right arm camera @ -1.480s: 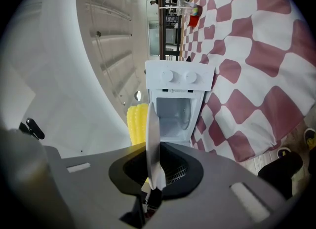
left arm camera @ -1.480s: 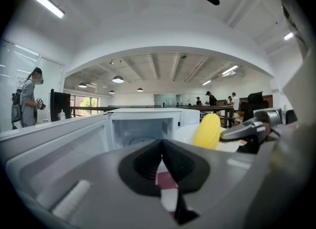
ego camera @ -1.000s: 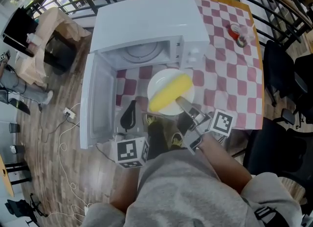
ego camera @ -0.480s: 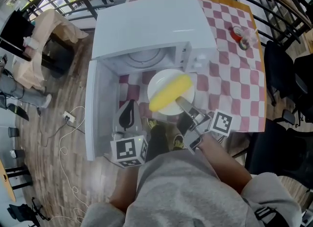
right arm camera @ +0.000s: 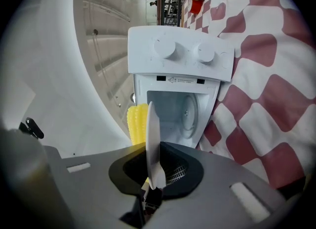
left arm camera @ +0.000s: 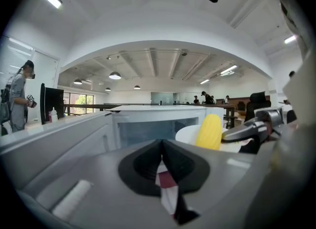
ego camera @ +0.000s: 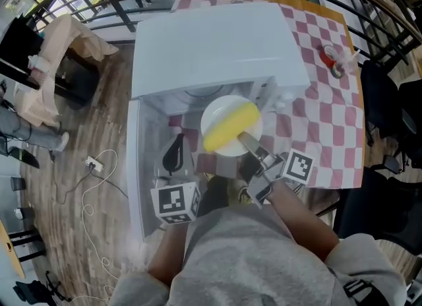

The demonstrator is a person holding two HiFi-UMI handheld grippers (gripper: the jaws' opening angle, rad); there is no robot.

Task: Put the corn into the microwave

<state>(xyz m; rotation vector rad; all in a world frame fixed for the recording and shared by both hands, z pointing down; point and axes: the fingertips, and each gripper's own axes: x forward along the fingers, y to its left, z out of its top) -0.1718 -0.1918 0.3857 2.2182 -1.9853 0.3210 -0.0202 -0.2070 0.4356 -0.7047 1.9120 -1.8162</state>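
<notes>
A yellow corn cob [ego camera: 230,126] lies on a white plate [ego camera: 219,109] held level at the mouth of the open white microwave [ego camera: 217,41]. My right gripper [ego camera: 246,140] is shut on the plate's near rim. In the right gripper view the plate [right arm camera: 151,139] stands edge-on between the jaws, the corn [right arm camera: 137,123] is left of it, and the cavity [right arm camera: 177,112] lies ahead. My left gripper [ego camera: 175,155] is shut and holds nothing, just left of the plate, in front of the open door [ego camera: 135,173]. From the left gripper view the corn [left arm camera: 209,131] shows at the right.
The microwave stands on a red-and-white checked tablecloth [ego camera: 323,126]; a red item with a clear cup [ego camera: 333,57] sits at its far right. Two knobs [right arm camera: 180,51] top the control panel. Cables [ego camera: 92,179] lie on the wood floor at left. A person [left arm camera: 17,102] stands far left.
Both grippers have moved toward the microwave, carrying the plate with the corn up to the cavity opening. Jaws unchanged.
</notes>
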